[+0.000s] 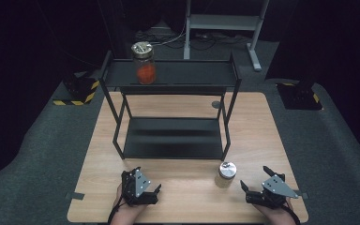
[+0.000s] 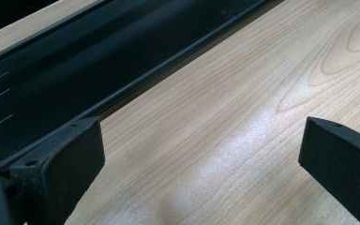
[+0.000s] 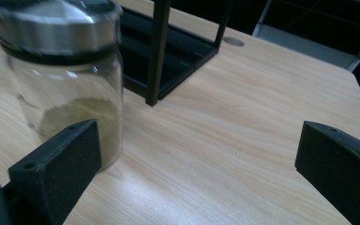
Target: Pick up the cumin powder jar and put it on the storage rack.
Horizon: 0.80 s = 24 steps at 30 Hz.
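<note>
Left tongs: near edge of the counter, jaws wide, holding nothing. Right tongs: jaws wide, empty, just beside the near jar. Near jar: clear glass, metal lid, upright on the counter before the black rack; contents pale, possibly a greenish powder. Far jar: glass, metal lid, orange contents, on the rack's top shelf.
</note>
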Each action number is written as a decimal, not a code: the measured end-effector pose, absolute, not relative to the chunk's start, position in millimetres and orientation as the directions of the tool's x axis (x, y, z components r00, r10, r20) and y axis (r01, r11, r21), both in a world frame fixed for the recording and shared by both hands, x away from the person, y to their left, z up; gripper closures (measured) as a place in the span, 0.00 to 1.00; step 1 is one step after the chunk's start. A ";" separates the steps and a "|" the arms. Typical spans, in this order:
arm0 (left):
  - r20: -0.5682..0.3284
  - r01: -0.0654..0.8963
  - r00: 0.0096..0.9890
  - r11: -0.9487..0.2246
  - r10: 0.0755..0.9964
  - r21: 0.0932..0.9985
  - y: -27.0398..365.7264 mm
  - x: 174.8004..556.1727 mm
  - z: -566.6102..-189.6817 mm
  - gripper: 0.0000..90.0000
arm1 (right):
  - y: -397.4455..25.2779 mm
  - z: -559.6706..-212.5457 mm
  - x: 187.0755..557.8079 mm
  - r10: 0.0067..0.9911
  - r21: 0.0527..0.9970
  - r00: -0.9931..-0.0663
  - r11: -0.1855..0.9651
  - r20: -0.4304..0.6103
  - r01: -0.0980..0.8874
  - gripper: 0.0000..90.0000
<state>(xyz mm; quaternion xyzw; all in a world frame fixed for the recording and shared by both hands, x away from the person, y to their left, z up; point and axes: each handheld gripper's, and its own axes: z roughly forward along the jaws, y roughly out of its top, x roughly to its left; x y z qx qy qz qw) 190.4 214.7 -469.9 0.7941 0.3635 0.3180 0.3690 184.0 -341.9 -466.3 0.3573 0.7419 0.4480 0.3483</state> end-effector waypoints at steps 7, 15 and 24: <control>0.224 0.348 0.525 -0.447 0.821 0.824 216.2 190.1 -470.3 0.01 | -339.7 -458.5 176.7 0.830 0.926 -0.525 0.328 -0.189 0.184 0.00; 0.226 0.350 0.522 -0.448 0.823 0.823 215.0 189.9 -470.3 0.01 | -339.9 -453.7 173.5 0.819 0.951 -0.559 0.261 -0.127 0.167 0.00; 0.228 0.346 0.526 -0.451 0.819 0.823 215.2 189.6 -470.4 0.01 | -331.5 -452.6 171.6 0.810 0.962 -0.577 0.232 -0.108 0.147 0.00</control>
